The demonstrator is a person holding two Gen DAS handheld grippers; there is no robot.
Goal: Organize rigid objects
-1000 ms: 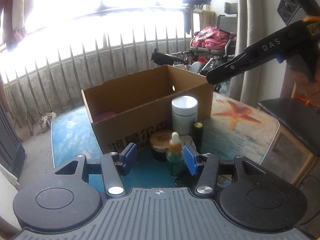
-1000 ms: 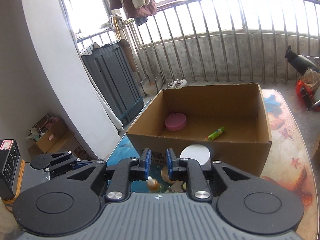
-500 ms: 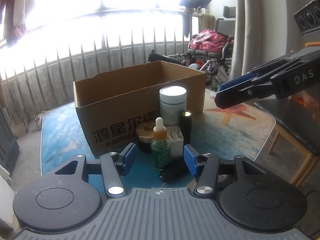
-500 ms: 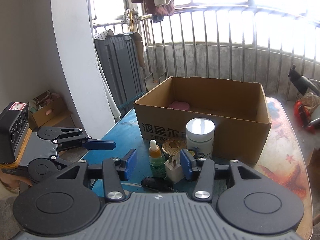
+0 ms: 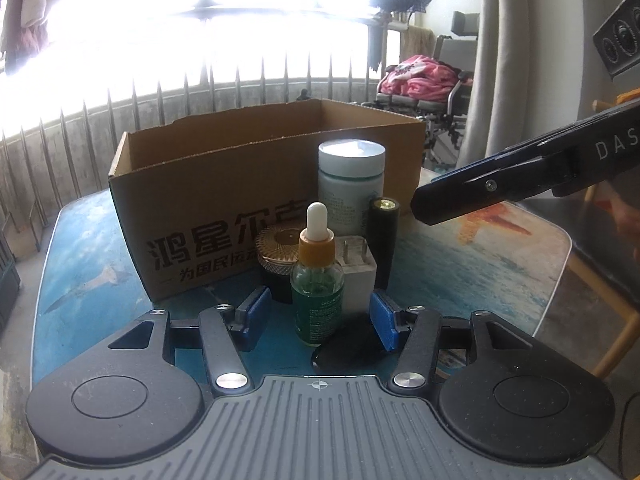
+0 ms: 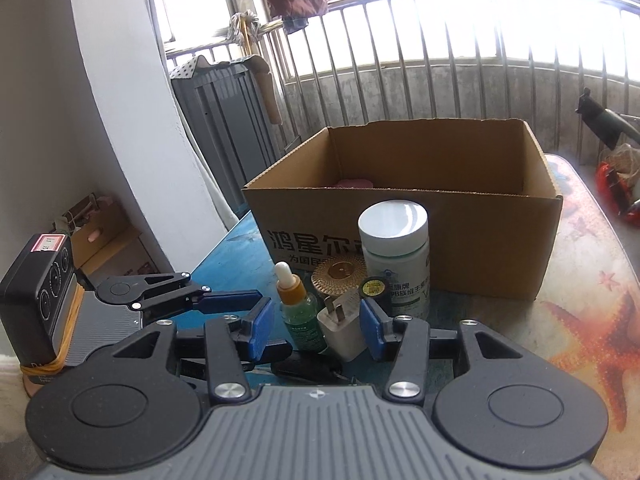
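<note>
A cardboard box (image 5: 224, 208) (image 6: 460, 240) stands on the blue table with a pink item (image 6: 354, 182) inside. In front of it stand a white-lidded bottle (image 5: 352, 184) (image 6: 394, 256), a gold-lidded jar (image 5: 278, 256) (image 6: 339, 278), a green dropper bottle (image 5: 317, 280) (image 6: 298, 308), a white plug adapter (image 5: 356, 276) (image 6: 344, 330), a black tube (image 5: 384, 236) (image 6: 374, 292) and a flat black item (image 5: 348, 350) (image 6: 306, 368). My left gripper (image 5: 318, 320) is open, its pads either side of the dropper bottle. My right gripper (image 6: 316, 330) is open around the dropper bottle and adapter.
The table's ocean-print top (image 5: 460, 280) has starfish patterns on the right side (image 6: 592, 320). A chair (image 5: 600, 264) stands at the table's right edge. Balcony railings (image 6: 440, 80) run behind the box. A grey cabinet (image 6: 224, 112) stands far left.
My right gripper has come down from above the box to table level and opened. My left gripper has lowered and drawn closer to the dropper bottle.
</note>
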